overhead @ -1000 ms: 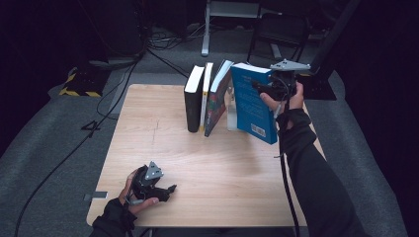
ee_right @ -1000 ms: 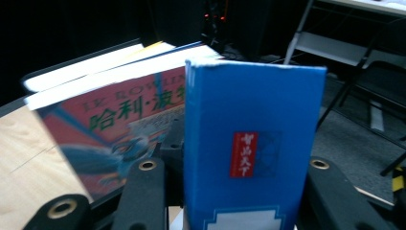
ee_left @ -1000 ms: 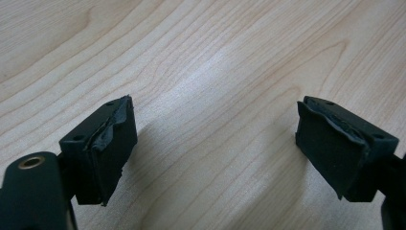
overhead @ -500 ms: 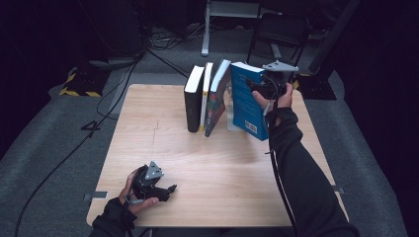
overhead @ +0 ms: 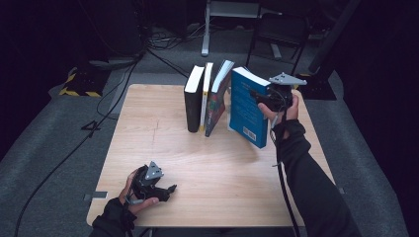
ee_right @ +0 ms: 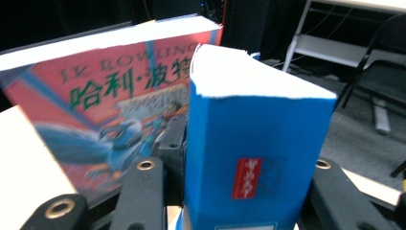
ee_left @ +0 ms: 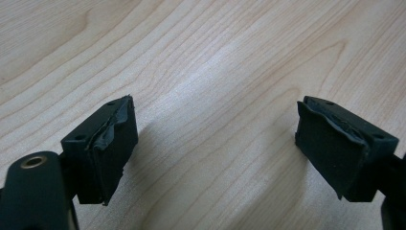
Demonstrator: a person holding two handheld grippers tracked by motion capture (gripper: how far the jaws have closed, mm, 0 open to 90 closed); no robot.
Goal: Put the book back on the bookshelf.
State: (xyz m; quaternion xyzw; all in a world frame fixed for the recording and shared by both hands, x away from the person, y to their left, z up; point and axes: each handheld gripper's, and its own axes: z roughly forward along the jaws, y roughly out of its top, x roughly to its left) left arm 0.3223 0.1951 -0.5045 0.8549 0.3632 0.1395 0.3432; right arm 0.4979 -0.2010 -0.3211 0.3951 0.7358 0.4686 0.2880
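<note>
Since a second ago the right tool (overhead: 264,98) has brought the blue book (overhead: 247,106) lower and closer to the row; it stays clenched on that book, which tilts just right of the colourful book (overhead: 217,98). The left tool (overhead: 165,190) has not moved, jaws spread with nothing between them, low over the table (overhead: 148,133). Four books in all, two tools.

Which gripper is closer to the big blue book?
Right. The right gripper is clamped on the blue book at the table's far side; the left gripper rests open, far from it, near the front edge.
</note>
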